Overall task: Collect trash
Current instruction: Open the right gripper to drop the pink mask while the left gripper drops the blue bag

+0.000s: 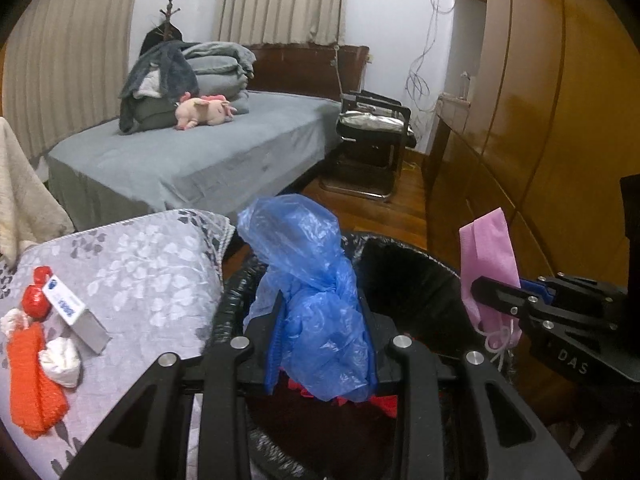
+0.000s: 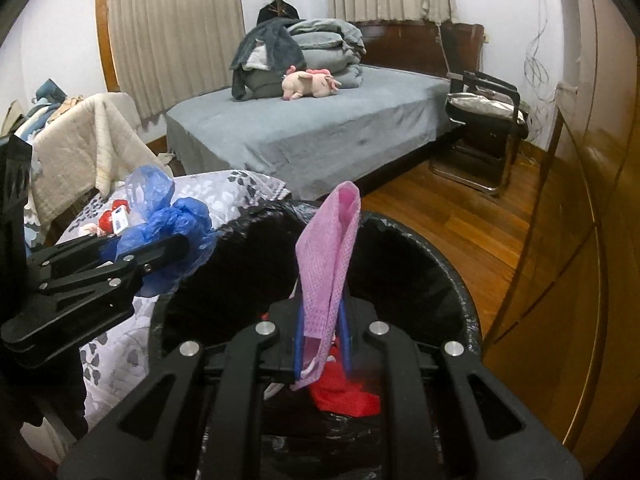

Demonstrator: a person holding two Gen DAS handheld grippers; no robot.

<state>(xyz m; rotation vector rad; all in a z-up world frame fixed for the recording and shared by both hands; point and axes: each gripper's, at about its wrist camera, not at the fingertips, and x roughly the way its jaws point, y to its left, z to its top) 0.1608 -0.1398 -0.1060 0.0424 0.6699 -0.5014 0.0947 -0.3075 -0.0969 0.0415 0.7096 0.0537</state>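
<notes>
A bedroom with beige curtains [image 2: 176, 32] and a wooden floor [image 2: 452, 216] fills both views. The largest thing is the grey bed [image 1: 192, 152], bearing folded bedding [image 1: 216, 68] and a pink plush pig [image 1: 204, 110]. A brown wardrobe [image 1: 560, 100] runs along the right wall, leaving an open strip of floor between it and the bed, with a black folding chair [image 1: 372, 136] at the far end of that strip. Nearer, a table [image 1: 140, 264] under a grey leaf-patterned cloth stands just beside a black-lined trash bin [image 2: 460, 280]; the table's right edge appears to touch the bin's rim, though blur makes this unsure. Red trash [image 2: 344, 394] lies inside the bin. On the table lie an orange net [image 1: 34, 392], a small white box [image 1: 76, 316], a white crumpled wad [image 1: 62, 360] and a red bit [image 1: 36, 298]. The left gripper [image 1: 322, 344] hangs over the bin's near rim, its fingers clamped on a knotted blue plastic bag [image 1: 308, 280]. The right gripper [image 2: 322, 344] hangs over the bin mouth, fingers narrow and pinching a pink face mask [image 2: 328, 264].
</notes>
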